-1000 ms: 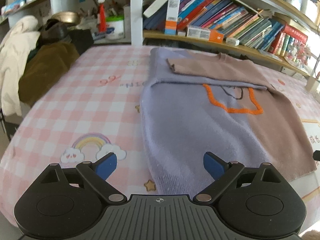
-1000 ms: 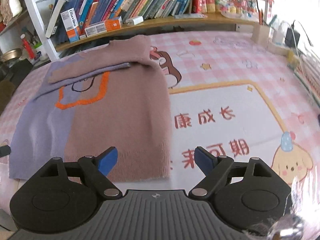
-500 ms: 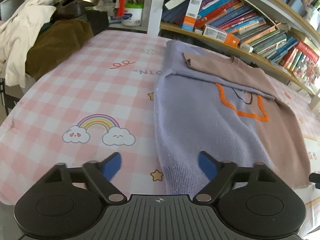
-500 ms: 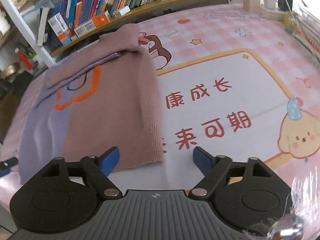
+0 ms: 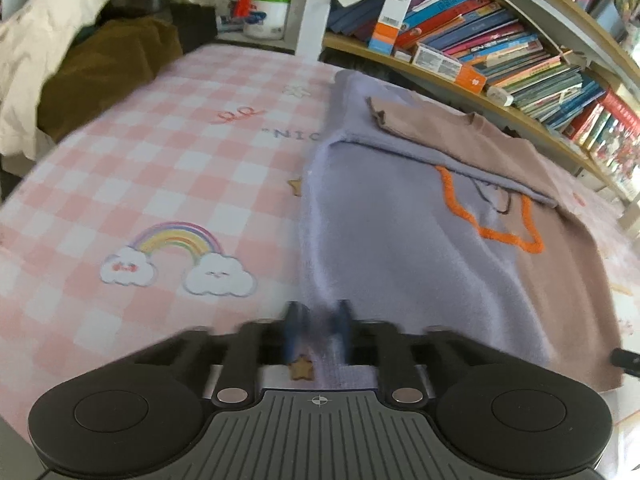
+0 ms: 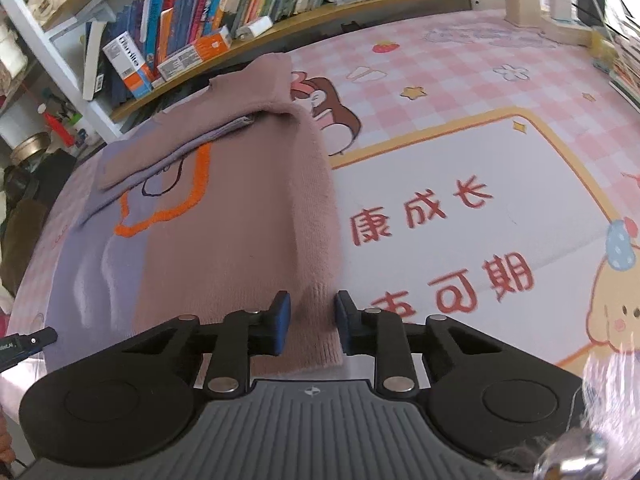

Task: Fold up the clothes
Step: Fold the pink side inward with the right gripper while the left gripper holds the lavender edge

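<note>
the two-tone sweater (image 5: 400, 248) lies flat on the bench (image 5: 160, 160). left claw (image 5: 318, 330) pinches its hem corner; right claw (image 6: 310, 320) is closing around the other. an uneven grip could skew the fold.

Looks like someone's bedroom at home. There's a pink checked bedsheet (image 5: 168, 168) with cartoon rainbows, crammed bookshelves (image 5: 500, 52) upper right, coats (image 5: 60, 64) piled upper left.

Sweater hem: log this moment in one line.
left gripper shut on sweater hem | right gripper closing on hem | sleeves folded
</note>
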A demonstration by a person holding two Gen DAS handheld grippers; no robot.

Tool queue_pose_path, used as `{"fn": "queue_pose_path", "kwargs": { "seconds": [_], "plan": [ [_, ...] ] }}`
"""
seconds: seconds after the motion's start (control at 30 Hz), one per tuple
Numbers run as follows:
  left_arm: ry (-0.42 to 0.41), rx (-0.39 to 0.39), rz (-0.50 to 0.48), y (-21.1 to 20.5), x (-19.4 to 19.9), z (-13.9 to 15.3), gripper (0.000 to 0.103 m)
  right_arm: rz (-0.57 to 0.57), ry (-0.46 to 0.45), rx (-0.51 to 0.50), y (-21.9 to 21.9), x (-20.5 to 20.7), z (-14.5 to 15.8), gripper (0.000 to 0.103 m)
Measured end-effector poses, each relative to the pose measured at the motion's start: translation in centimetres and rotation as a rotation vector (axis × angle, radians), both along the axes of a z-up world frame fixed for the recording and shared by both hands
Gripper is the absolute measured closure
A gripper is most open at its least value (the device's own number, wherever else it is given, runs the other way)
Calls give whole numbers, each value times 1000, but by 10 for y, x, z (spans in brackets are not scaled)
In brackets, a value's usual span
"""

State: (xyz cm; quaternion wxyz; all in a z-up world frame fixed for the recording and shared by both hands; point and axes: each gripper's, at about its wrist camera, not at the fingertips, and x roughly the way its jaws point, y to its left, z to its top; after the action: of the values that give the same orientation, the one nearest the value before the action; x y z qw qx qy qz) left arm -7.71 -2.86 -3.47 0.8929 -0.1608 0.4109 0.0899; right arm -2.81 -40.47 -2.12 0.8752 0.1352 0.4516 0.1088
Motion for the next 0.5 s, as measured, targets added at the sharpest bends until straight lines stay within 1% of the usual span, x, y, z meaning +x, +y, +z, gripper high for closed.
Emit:
{"fn": "queue_pose_path", "kwargs": {
  "seconds": [0.03, 0.1, 0.17, 0.23, 0.27, 0.33, 0.37, 0.4, 0.43, 0.47, 0.5],
  "plan": [
    [-9, 11, -9, -3, 0, 2, 97, 13, -7, -2, 2, 1, 1, 85],
    [-38, 27, -33, -9, 0, 9, 97, 42, -25, 2, 8, 3, 6, 89],
    [-64, 43, -62, -15, 0, 15, 97, 96, -55, 35, 16, 3, 15, 89],
    [-66, 53, -80, -18, 2, 17, 97, 174, -85, 64, 26, 2, 22, 89],
    [-62, 52, -84, -19, 3, 16, 97, 207, -95, 51, 31, 3, 24, 89],
    [-56, 46, -86, -18, 3, 15, 97, 209, -91, 32, 35, 7, 22, 87],
    [-54, 39, -83, -17, 3, 14, 97, 201, -85, 33, 34, 10, 21, 83],
    [-52, 33, -80, -16, 3, 14, 97, 193, -79, 33, 34, 13, 19, 73],
    [-52, 28, -77, -15, 3, 14, 97, 185, -73, 34, 33, 16, 18, 68],
    [-53, 20, -76, -14, 3, 13, 96, 172, -73, 34, 31, 20, 17, 63],
    [-54, 13, -76, -13, 2, 13, 95, 160, -72, 36, 28, 23, 16, 63]
  ]
}}
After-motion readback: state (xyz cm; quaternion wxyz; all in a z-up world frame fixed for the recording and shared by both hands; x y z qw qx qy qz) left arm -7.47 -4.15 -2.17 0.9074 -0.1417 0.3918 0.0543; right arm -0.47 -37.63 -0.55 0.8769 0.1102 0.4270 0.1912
